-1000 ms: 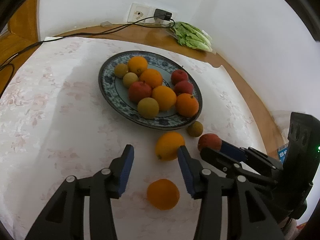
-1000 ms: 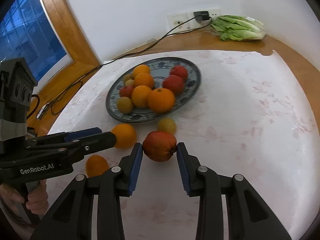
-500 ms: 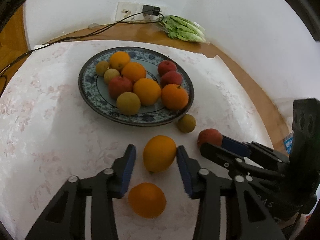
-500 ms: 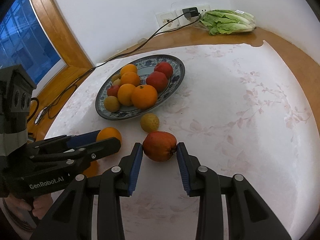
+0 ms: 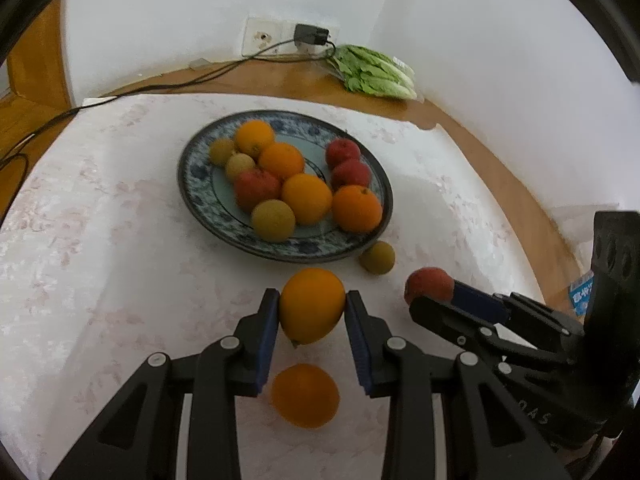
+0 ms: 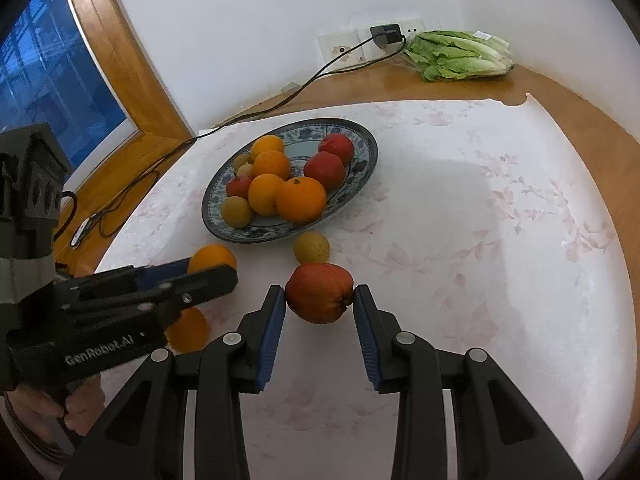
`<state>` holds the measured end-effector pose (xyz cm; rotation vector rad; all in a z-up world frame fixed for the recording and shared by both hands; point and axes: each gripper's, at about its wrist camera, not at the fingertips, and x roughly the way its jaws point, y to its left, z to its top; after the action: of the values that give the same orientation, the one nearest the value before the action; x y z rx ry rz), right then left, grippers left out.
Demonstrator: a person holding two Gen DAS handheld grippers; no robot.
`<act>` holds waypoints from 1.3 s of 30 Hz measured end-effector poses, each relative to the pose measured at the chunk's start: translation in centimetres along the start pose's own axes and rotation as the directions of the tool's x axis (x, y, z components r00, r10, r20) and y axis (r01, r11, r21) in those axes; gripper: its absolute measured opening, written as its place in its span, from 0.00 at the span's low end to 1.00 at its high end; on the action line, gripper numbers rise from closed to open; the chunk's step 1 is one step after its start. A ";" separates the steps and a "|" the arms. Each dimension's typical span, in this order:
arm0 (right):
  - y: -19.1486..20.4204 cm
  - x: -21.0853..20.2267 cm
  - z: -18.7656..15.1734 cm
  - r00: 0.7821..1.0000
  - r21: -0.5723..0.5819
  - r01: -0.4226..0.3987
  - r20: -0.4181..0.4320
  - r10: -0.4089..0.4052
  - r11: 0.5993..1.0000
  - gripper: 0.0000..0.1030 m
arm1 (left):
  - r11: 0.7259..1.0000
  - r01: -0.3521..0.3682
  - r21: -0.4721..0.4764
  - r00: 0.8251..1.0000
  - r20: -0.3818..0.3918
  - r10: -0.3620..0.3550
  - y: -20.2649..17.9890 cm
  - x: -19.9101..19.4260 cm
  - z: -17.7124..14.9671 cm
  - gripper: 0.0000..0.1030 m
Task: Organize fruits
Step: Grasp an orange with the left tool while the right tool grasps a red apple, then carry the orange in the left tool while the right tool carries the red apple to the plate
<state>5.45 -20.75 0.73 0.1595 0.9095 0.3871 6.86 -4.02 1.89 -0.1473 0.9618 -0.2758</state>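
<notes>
Both tools have picked a fruit, so the step in hand is the carry to the round blue-and-white patterned plate (image 5: 192, 196). The left tool (image 5: 312, 312) is clenched on a big round orange fruit (image 5: 311, 305), pressed between its blue pads, and the fruit looks lifted off the white flowery cloth on the surface (image 5: 100, 260). The right tool (image 6: 319, 300) is clenched on a red apple (image 6: 319, 298), held the same way. The plate sits ahead of both tools, already quite full, so I think the next move needs a gentle lift forward and a soft drop into a free gap, maybe the bare far part, so nothing rolls off. A small yellow-green round fruit (image 6: 311, 247) lies just ahead of the right tool, near the plate's rim. The left view shows a second orange (image 5: 306, 396) under its tool, clear and whole; the right view half hides it behind the left tool. Only the right view shows the blue window (image 6: 36, 80) and the person's fingers (image 6: 82, 408).
</notes>
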 end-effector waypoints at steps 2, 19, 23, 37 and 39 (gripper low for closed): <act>0.3 0.0 0.1 1.000 -0.005 0.000 -0.001 0.000 1.000 0.35 | 1.000 -0.004 -0.004 1.000 0.011 0.004 0.3 -0.5 0.1 0.34; 2.9 -0.1 0.5 1.000 -0.055 0.008 -0.004 -0.008 0.998 0.35 | 0.998 -0.024 -0.058 0.997 0.066 0.028 3.0 -3.0 0.1 0.34; 3.2 -0.1 0.5 1.000 -0.058 0.009 -0.007 -0.009 0.998 0.35 | 0.998 -0.029 -0.058 0.997 0.075 0.034 3.1 -3.1 0.1 0.34; 3.9 -0.4 0.9 1.000 -0.077 0.006 0.004 -0.006 0.997 0.35 | 0.997 -0.036 -0.070 0.996 0.077 0.042 3.6 -3.3 0.2 0.34; 3.8 -0.3 1.1 1.000 -0.077 0.007 0.007 -0.006 0.997 0.35 | 0.997 -0.040 -0.073 0.996 0.077 0.045 3.7 -3.2 0.3 0.34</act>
<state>5.13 -17.33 2.75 0.0873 0.8873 0.4146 5.96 0.52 3.67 -0.2016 0.8963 -0.1953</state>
